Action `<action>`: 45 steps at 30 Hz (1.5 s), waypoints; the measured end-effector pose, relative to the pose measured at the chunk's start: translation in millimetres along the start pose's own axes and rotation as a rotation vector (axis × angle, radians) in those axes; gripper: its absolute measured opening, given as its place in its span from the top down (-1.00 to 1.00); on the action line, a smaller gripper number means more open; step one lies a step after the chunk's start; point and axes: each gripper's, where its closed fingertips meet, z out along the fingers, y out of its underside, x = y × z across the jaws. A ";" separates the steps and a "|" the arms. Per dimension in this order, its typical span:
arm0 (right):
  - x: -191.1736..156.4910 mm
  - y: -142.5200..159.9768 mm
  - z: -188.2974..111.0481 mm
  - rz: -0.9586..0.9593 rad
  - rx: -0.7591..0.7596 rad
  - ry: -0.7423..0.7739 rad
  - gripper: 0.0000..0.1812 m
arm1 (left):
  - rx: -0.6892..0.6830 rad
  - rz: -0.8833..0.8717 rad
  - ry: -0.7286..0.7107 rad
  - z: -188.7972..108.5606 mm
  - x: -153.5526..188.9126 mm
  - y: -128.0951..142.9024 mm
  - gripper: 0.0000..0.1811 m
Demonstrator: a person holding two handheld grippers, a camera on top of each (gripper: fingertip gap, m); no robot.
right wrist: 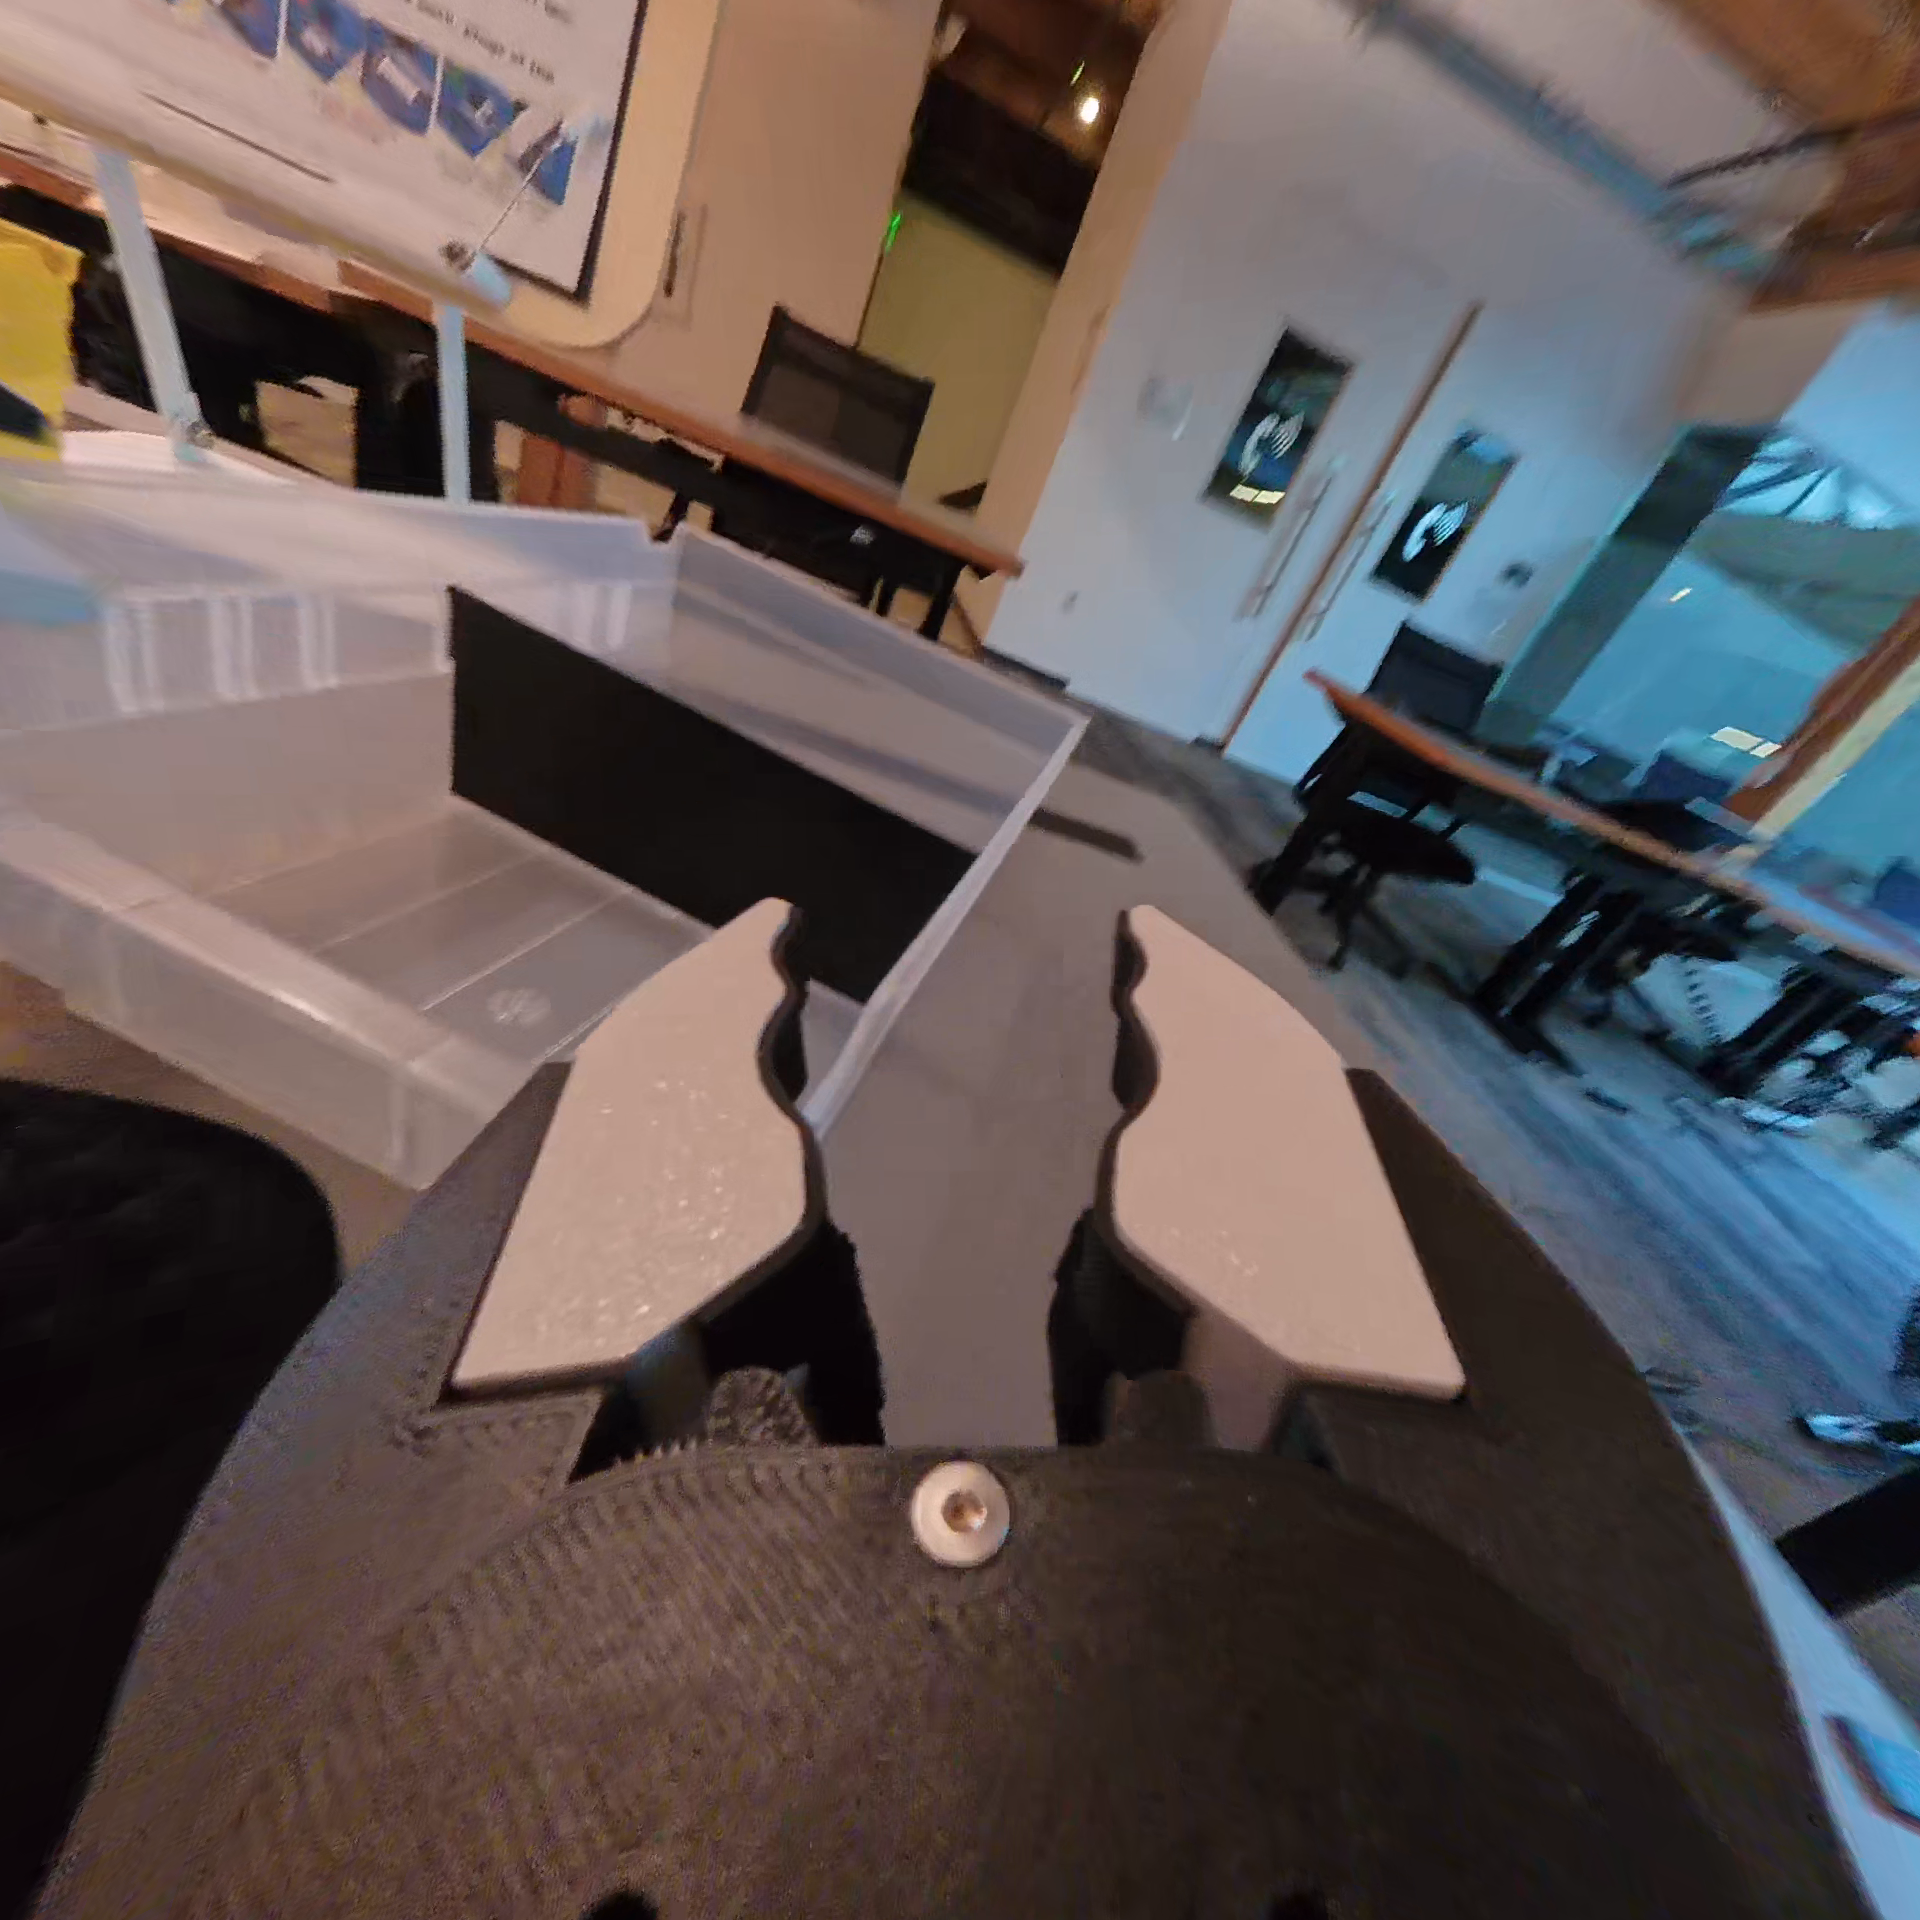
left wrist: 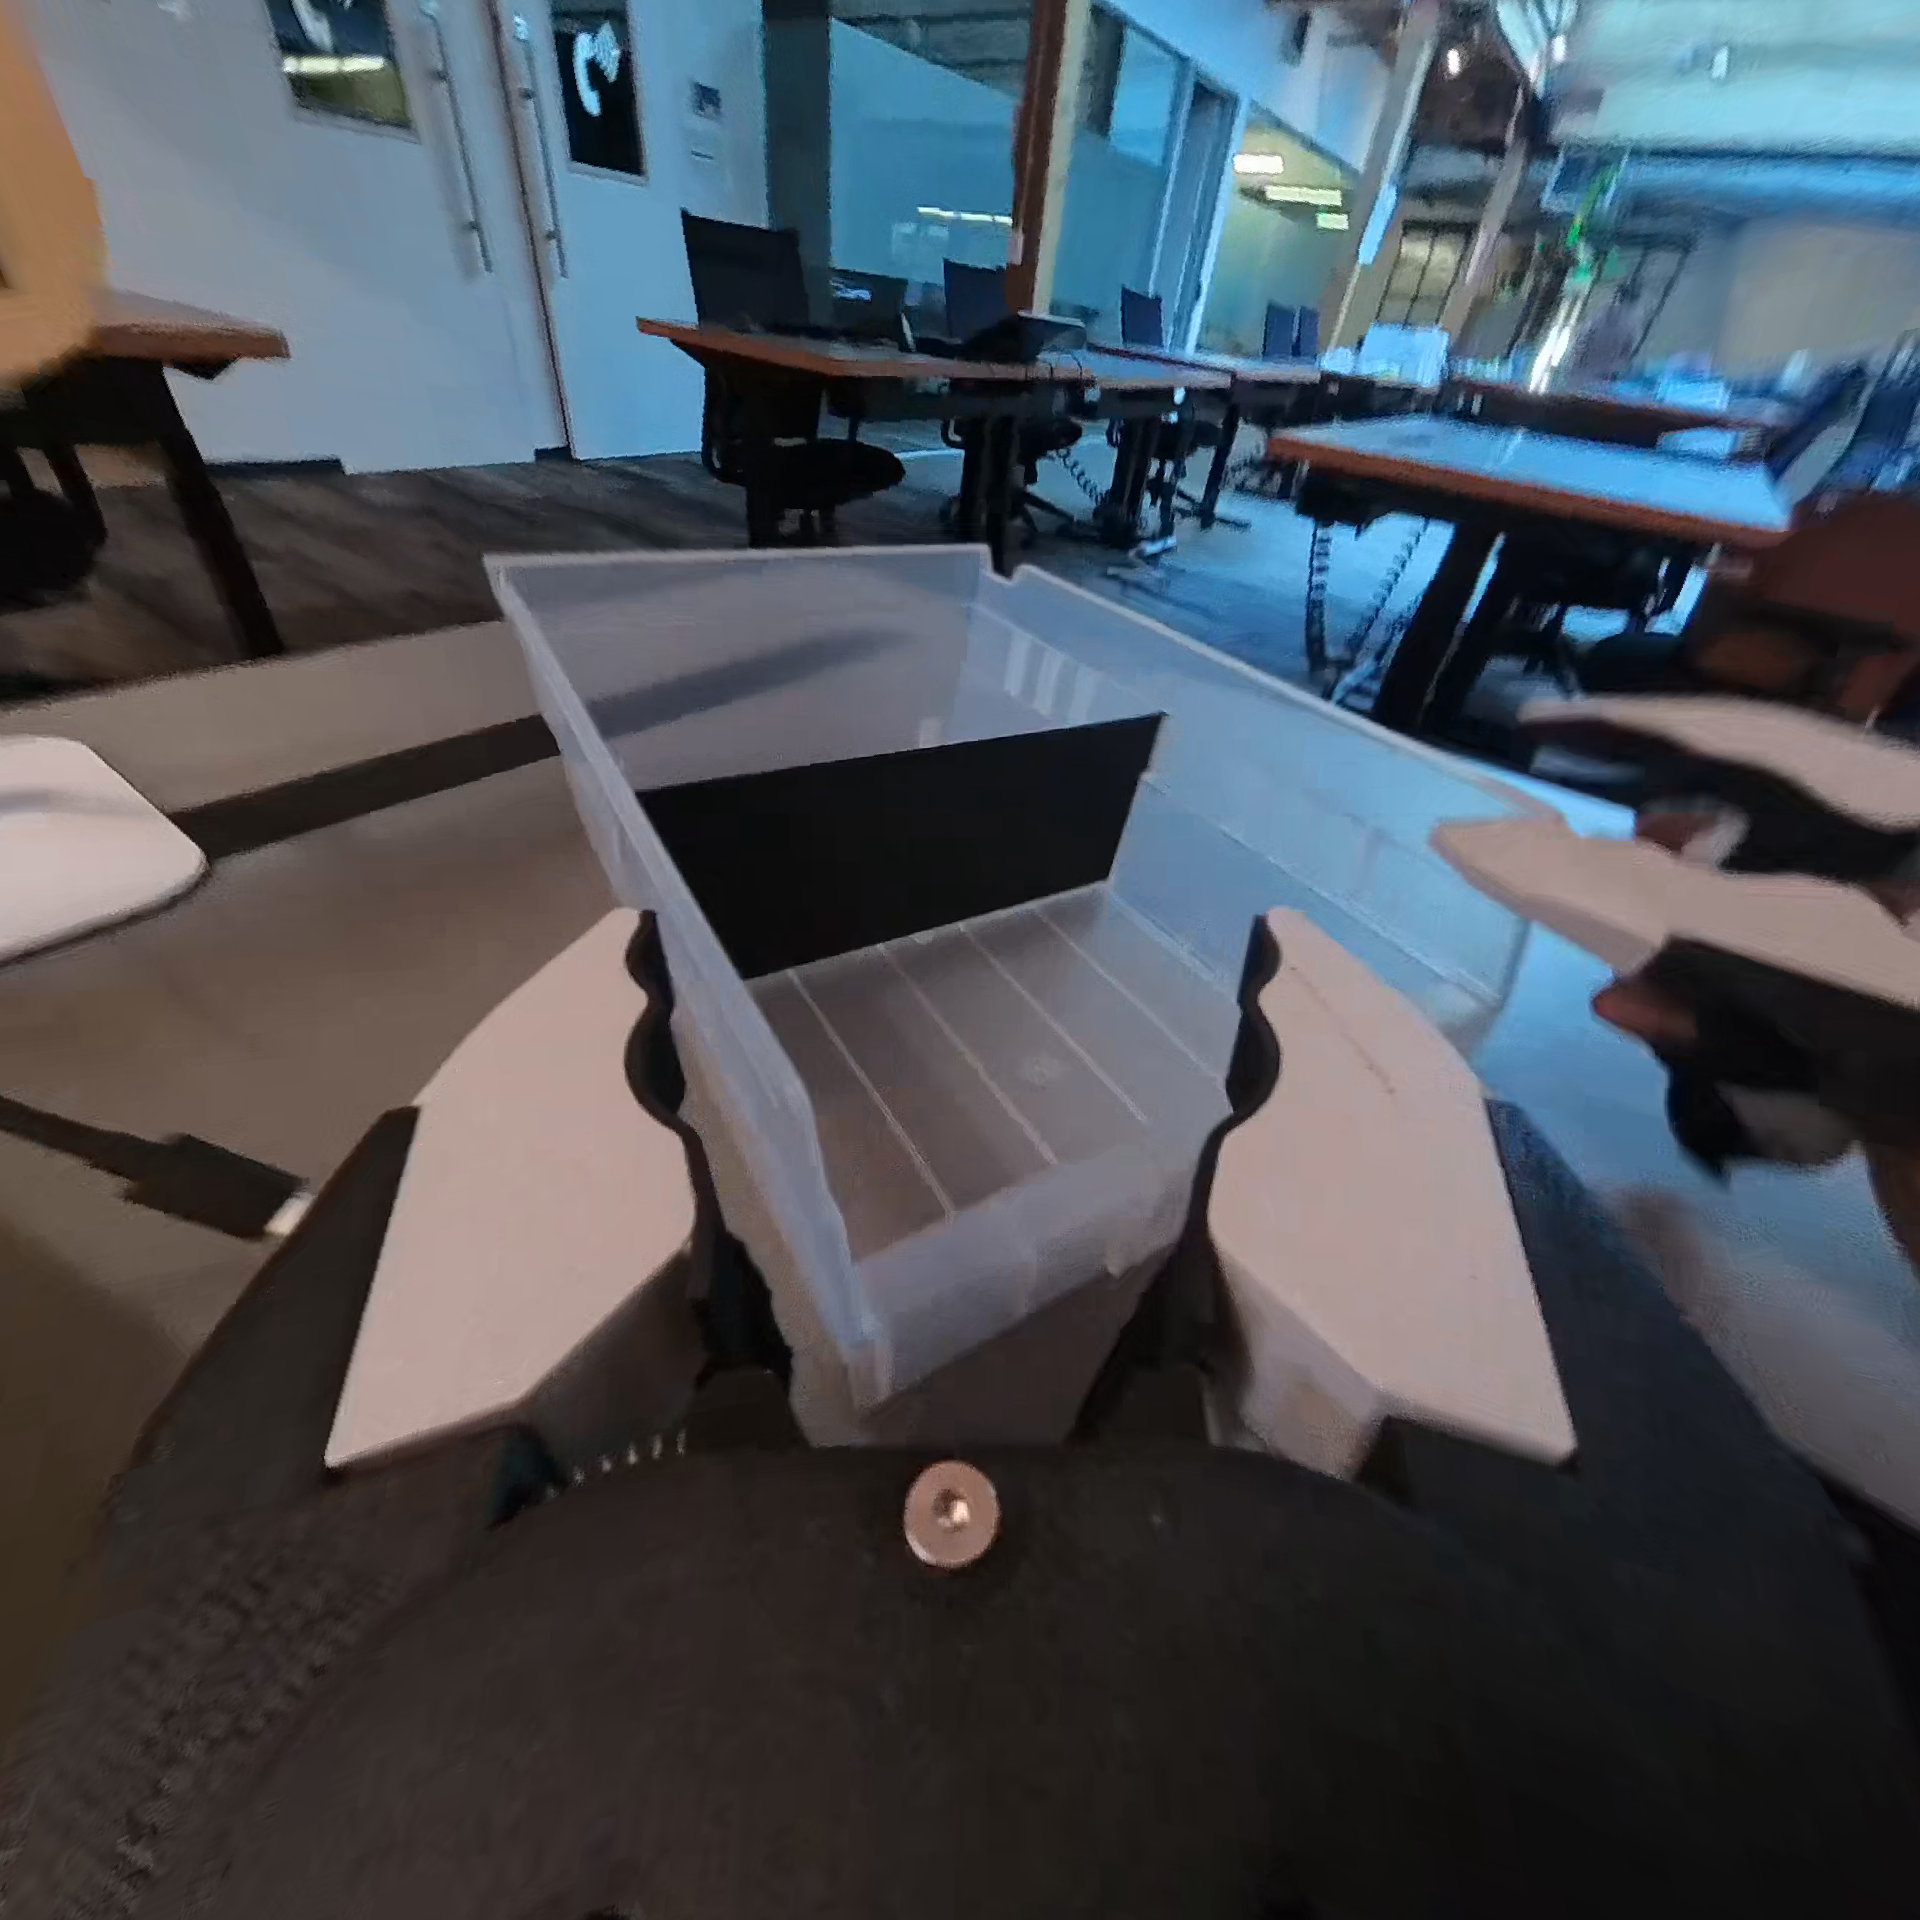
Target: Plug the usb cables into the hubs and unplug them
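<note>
A clear plastic bin (left wrist: 623,790) with a black divider (left wrist: 894,842) lies on the grey table (left wrist: 312,987). My left gripper (left wrist: 956,925) is wide open, and its fingers straddle the bin's near end. A black USB plug with a silver tip (left wrist: 208,1184) lies on the table to its left. My right gripper (right wrist: 958,914) is open. The bin's right wall (right wrist: 894,727) runs in between its fingers, close to the left finger. The divider (right wrist: 665,769) shows inside the bin. The right gripper (left wrist: 1486,774) also shows at the right edge of the left wrist view. No hub is in view.
A white rounded object (left wrist: 73,842) lies at the table's left. A dark rounded shape (right wrist: 135,1299) sits low on the left of the right wrist view. Office desks and chairs (left wrist: 790,457) stand beyond the table's far edge. The left tips stand about 11 cm off the dark rounded shape (right wrist: 135,1299).
</note>
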 end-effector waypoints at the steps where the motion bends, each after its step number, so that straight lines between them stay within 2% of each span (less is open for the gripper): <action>1: 4.7 -7.1 -2.9 -0.038 0.018 0.021 0.30 | -0.015 0.079 -0.001 -11.3 5.3 -3.9 -0.18; 4: 1.2 -33.3 -12.5 -0.253 0.055 0.007 0.28 | -0.072 0.394 -0.033 -59.2 13.3 -9.8 -0.18; 5: -11.6 -41.0 -15.1 -0.348 0.069 -0.055 0.34 | -0.091 0.510 -0.068 -77.4 8.2 -11.1 -0.14; 7: -52.9 -39.2 -19.4 -0.507 0.043 -0.275 0.44 | -0.153 0.712 -0.130 -111.3 -11.5 -6.6 0.13; 10: -102.8 -7.0 -19.3 -0.605 -0.135 -0.510 0.43 | -0.398 0.778 -0.236 -149.5 -67.6 26.5 0.23; 13: -135.4 14.1 -11.5 -0.743 -0.210 -0.567 0.45 | -0.618 0.788 -0.238 -176.1 -107.5 67.2 0.26; 14: -141.1 17.3 -7.9 -0.782 -0.230 -0.563 0.54 | -0.643 0.814 -0.261 -181.0 -118.9 72.5 0.28; 17: -144.7 21.2 3.3 -0.848 -0.286 -0.535 0.61 | -0.739 0.913 -0.325 -192.4 -149.0 82.0 0.43; 19: -144.0 24.5 7.9 -0.853 -0.330 -0.547 0.62 | -0.798 0.957 -0.358 -199.7 -165.0 83.7 0.61; 21: -143.9 26.8 8.7 -0.830 -0.359 -0.576 0.64 | -0.819 0.943 -0.325 -206.5 -170.6 85.3 0.62; 25: -134.7 30.5 10.1 -0.800 -0.367 -0.560 0.64 | -0.878 0.890 -0.363 -239.7 -195.6 86.5 0.60; 31: -85.8 48.6 8.2 -0.801 -0.448 -0.445 0.62 | -0.880 0.850 -0.476 -299.7 -225.6 87.7 0.57; 38: -27.6 70.0 -2.5 -0.799 -0.491 -0.336 0.61 | -0.951 0.785 -0.616 -373.7 -236.2 93.2 0.58; 45: 5.6 82.4 -30.1 -0.902 -0.438 -0.385 0.63 | -1.089 0.833 -0.584 -451.5 -234.6 100.9 0.60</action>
